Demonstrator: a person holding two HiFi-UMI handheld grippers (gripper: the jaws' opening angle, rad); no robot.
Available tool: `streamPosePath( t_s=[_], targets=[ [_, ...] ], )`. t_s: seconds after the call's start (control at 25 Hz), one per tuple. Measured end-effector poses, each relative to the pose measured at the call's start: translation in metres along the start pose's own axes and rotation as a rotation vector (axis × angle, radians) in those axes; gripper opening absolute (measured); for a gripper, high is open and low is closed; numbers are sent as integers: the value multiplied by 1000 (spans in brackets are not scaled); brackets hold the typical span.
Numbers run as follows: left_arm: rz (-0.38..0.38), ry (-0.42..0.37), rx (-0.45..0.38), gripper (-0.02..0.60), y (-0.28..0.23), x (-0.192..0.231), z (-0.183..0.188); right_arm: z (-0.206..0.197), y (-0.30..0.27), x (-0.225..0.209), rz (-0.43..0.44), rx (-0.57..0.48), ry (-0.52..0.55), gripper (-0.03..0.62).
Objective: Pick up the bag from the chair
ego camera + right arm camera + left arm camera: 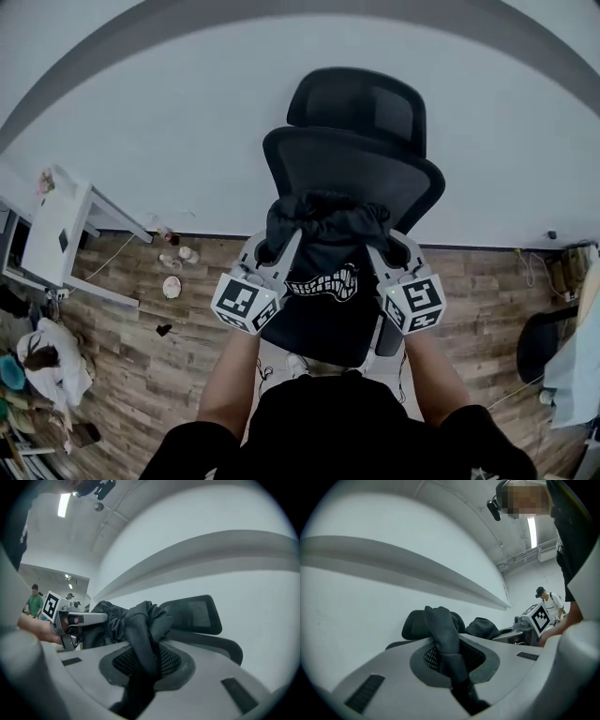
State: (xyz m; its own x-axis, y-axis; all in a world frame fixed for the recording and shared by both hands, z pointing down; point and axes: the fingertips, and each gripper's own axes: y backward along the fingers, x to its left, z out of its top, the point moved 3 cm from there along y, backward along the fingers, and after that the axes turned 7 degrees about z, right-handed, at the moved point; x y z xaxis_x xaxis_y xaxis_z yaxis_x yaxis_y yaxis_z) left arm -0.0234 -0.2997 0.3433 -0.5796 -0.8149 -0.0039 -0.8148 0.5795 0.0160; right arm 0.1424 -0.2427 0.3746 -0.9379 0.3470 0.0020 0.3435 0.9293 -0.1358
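Left gripper (270,251), right gripper (392,251), fingers (393,667) pinching bag (323,234); chair (375,169) behind

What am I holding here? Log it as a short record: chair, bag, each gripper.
chair: black office chair with headrest, against the wall
bag: black fabric, white toothy print, bunched at top, in front of the backrest
left gripper: shut on bag's top fabric
right gripper: shut on bag's top fabric
seat contact: cannot tell

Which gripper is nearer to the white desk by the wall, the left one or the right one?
Left. The left gripper, shut on the bag, is on the side toward the white desk; the right gripper grips the bag's far side.
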Motion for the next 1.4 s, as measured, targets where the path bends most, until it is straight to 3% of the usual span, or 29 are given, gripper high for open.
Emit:
streamPosePath(
  t_s=[0.44,0.64,0.84,1.4],
  targets=[
    [-17,-75,-238,44,4,-11,118,119,28,-2,-12,-229,111,92],
    [-11,-82,-278,44,8,-19,151,152,41,0,-12,-278,149,92],
    [-14,-75,-301,45,14,-19,158,161,44,5,-25,-294,167,92],
    [-11,-83,-243,46,2,-22,143,141,39,-7,-77,-254,151,89]
  ],
)
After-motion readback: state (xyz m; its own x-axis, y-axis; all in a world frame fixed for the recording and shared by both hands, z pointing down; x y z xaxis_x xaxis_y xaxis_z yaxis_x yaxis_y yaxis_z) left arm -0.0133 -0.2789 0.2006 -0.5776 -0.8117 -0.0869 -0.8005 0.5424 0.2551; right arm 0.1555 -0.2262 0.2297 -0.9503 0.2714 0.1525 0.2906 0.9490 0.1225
